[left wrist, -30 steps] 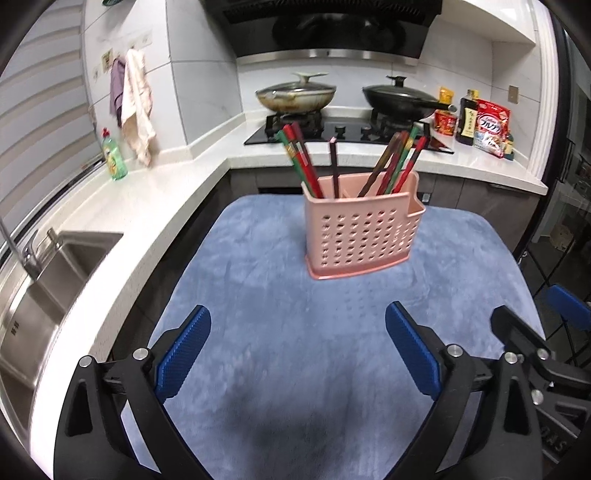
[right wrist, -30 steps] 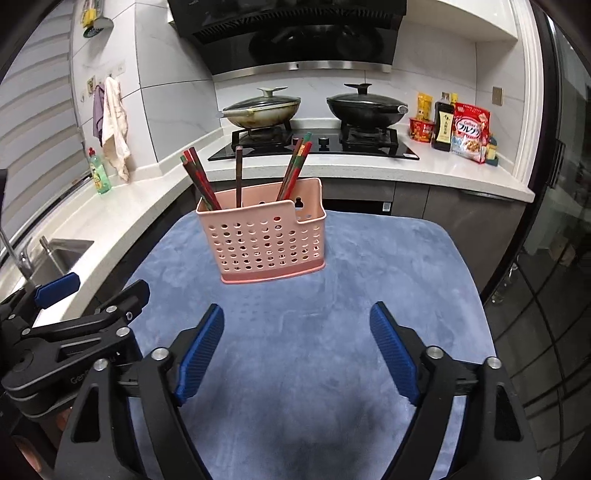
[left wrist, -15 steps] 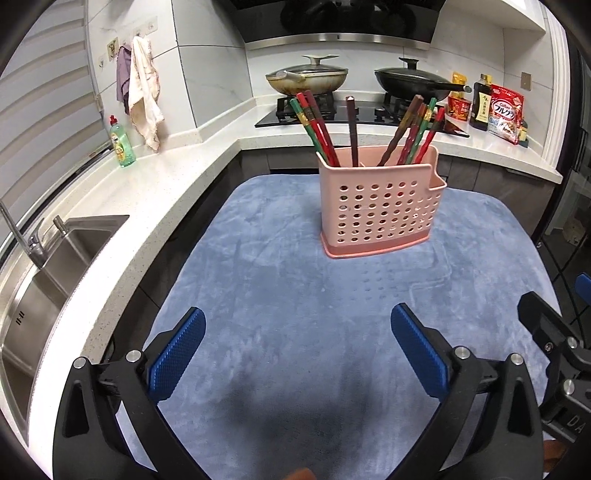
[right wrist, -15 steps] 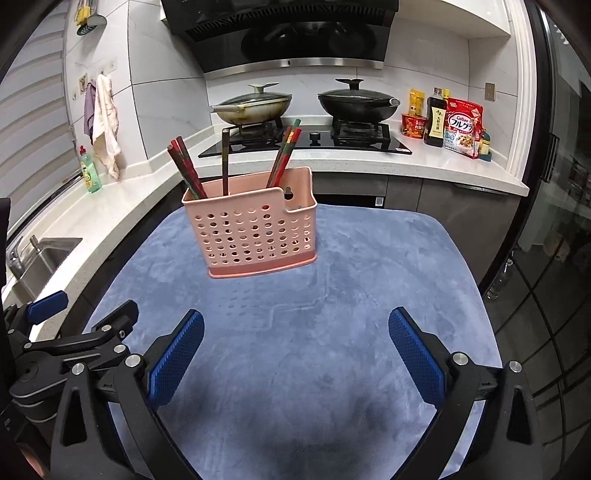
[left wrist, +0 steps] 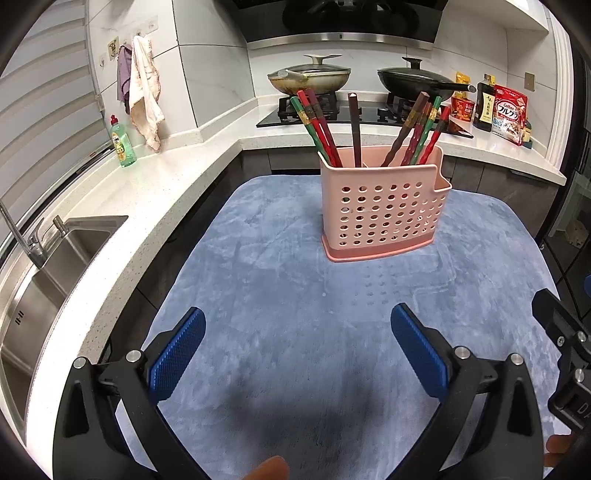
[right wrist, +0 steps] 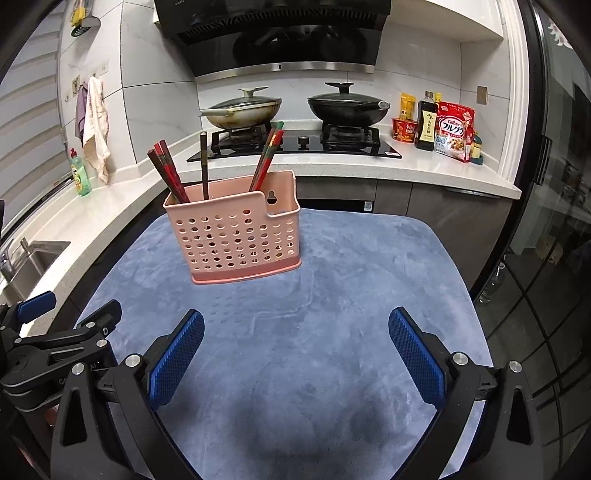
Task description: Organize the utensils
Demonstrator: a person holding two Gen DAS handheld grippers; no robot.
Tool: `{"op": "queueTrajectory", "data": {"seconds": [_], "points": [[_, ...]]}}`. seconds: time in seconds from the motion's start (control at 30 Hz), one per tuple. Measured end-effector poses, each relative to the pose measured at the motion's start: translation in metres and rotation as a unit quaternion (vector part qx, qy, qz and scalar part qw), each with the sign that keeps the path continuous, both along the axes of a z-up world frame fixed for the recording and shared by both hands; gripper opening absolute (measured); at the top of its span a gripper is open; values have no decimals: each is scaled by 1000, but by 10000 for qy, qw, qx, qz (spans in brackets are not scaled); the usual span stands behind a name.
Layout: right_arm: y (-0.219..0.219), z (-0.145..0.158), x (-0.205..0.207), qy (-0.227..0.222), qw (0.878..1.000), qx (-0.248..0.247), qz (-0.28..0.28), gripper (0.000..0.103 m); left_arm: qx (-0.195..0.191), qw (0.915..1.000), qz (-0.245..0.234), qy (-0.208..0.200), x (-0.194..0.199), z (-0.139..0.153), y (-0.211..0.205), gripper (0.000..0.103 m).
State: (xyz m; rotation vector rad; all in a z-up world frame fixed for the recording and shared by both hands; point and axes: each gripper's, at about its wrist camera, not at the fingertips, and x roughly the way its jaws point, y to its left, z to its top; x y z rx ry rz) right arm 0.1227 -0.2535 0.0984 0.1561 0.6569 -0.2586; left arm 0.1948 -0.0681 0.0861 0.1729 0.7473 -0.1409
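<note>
Keyhole slot (right wrist: pixel 272 198): right wrist only.

I see a white stone counter (right wrist: pixel 424 168) wrapping the corner; the black hob (right wrist: pixel 295 146) sits on it under a dark hood (right wrist: pixel 273 33), steel sink (left wrist: pixel 48 273) far left, beneath slatted blinds (left wrist: pixel 40 96).

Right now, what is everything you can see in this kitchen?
holder: one, pink, upright on the mat
chopsticks: several, red, green and brown, standing in the holder
mat: one, blue, under the holder
pans: two, lidded, on the stove
soap bottle: one, green, on the counter
towels: two, white and purple, hanging on the wall
sink: one, steel, far left
packets and bottle: several, right of the stove
left tongs: blue pads, open, empty
right tongs: blue pads, open, empty
</note>
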Motion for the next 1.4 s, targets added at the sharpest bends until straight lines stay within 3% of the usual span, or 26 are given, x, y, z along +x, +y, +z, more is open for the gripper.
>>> {"op": "queueTrajectory", "data": {"seconds": [1.4], "points": [[9, -12, 5, 70, 9999, 85, 111, 97, 61, 9998, 142, 147, 6, -10, 0, 96]]}}
